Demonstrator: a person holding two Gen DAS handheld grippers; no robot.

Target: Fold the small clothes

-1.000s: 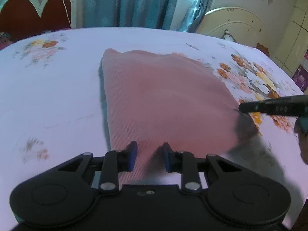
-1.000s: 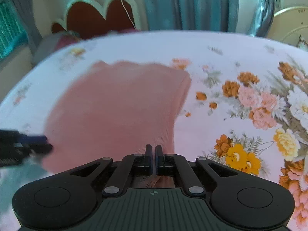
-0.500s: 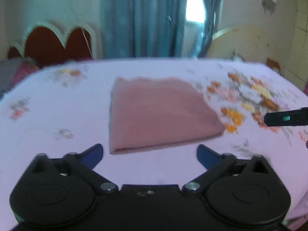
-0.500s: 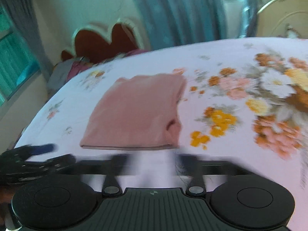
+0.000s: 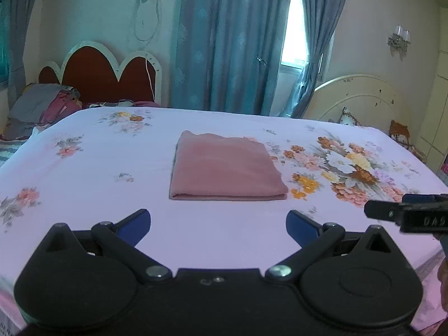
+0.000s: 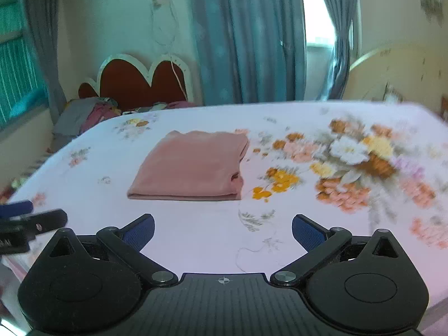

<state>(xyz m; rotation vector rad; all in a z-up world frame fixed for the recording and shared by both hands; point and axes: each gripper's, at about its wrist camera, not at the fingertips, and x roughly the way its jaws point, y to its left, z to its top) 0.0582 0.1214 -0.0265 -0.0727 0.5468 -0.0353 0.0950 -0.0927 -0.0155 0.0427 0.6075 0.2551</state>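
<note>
Gripper (image 5: 218, 225) (jaws wide) faces flat, rectangular pink cloth (image 5: 225, 166).

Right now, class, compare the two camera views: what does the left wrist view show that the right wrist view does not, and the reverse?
Only the left wrist view shows the glass wall lamp sharply and the open left gripper in full. Only the right wrist view shows the green-barred window and the open right gripper in full. Both show the folded pink cloth on the floral white bedsheet, the red scalloped headboard and the blue curtains.

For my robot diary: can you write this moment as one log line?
pink garment: folded on floral bedsheet | left tongs: open, empty | right tongs: open, empty
</note>
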